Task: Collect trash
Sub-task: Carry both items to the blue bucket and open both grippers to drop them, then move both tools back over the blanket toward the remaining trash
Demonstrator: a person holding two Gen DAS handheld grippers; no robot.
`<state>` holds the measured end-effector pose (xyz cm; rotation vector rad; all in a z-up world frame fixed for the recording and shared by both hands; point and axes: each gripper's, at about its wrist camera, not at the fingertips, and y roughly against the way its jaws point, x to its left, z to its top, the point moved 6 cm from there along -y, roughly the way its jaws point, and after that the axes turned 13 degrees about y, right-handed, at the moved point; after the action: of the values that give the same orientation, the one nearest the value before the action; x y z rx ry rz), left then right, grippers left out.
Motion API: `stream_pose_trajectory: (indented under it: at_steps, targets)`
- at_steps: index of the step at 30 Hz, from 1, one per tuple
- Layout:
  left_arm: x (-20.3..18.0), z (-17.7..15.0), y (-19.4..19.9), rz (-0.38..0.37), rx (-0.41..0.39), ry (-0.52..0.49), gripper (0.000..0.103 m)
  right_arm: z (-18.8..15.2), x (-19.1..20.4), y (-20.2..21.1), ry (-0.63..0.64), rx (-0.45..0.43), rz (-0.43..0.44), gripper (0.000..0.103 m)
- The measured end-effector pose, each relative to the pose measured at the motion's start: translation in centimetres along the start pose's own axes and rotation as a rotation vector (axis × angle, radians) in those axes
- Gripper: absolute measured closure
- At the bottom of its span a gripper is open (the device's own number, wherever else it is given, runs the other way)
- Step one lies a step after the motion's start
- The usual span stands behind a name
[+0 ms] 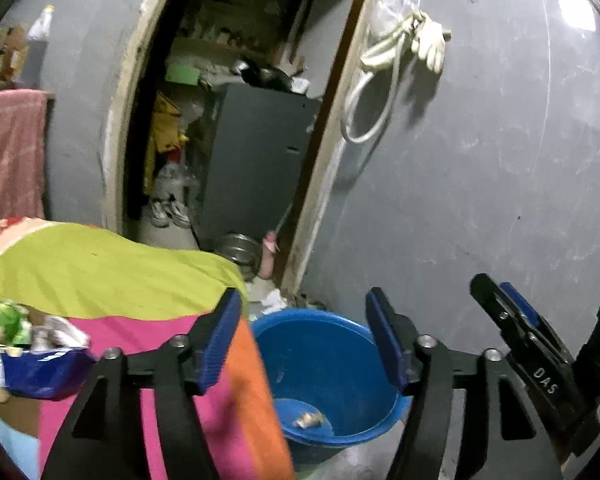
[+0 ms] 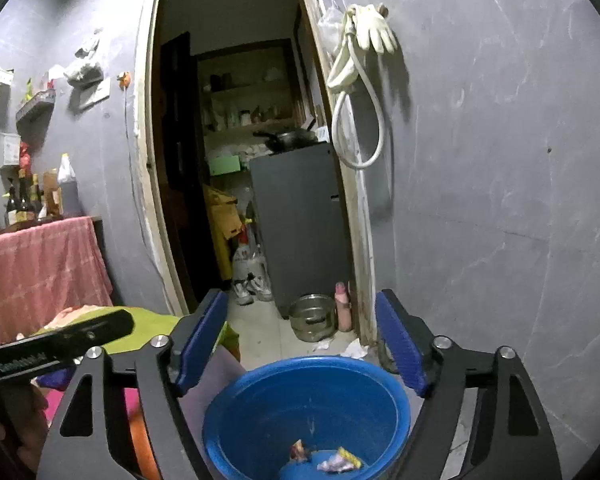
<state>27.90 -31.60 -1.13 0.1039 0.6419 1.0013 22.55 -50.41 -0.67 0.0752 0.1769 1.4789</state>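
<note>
A blue bucket [image 1: 328, 368] stands on the floor beside the bed, with small wrappers [image 1: 308, 420] at its bottom. In the right wrist view the bucket [image 2: 300, 404] sits straight below, holding several crumpled wrappers [image 2: 336, 460]. My left gripper [image 1: 300, 344] is open and empty above the bed's edge and the bucket. My right gripper [image 2: 302, 344] is open and empty above the bucket; it also shows at the right of the left wrist view [image 1: 556, 320]. Snack packets [image 1: 24, 344], green and blue, lie on the bedspread at the left.
A bed with a green, pink and orange cover [image 1: 112, 272] fills the left. An open doorway [image 2: 256, 200] leads to a cluttered room with a grey cabinet [image 2: 304, 224], a steel pot [image 2: 312, 316] and crumpled paper [image 2: 352, 348] on the floor. A hose and gloves [image 2: 364, 40] hang on the wall.
</note>
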Motion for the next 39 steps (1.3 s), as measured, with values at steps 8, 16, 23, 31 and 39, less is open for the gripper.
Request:
stream_pose_trajectory:
  at_steps: [8, 16, 23, 31, 39]
  targets:
    - [4.4, 1.7, 7.4, 0.087, -0.099, 0.021, 0.016, 2.6, 4.4, 3.8, 0.006, -0.069, 0.055, 0.001]
    - [10.4, 1.5, 15.4, 0.203, -0.191, 0.030, 0.004, 3.9, 11.9, 6.8, 0.029, -0.106, 0.166, 0.000]
    - [16.6, 0.2, 20.5, 0.320, -0.196, 0.022, 0.002, 2.3, 18.8, 7.6, 0.062, -0.045, 0.268, 0.000]
    - [22.6, -2.2, 22.0, 0.423, -0.127, 0.044, 0.002, -2.9, 24.9, 5.6, 0.119, 0.167, 0.374, 0.000]
    - [26.5, -3.1, 20.4, 0.467, -0.005, 0.118, 0.002, -7.6, 27.5, 2.7, 0.163, 0.414, 0.411, 0.001]
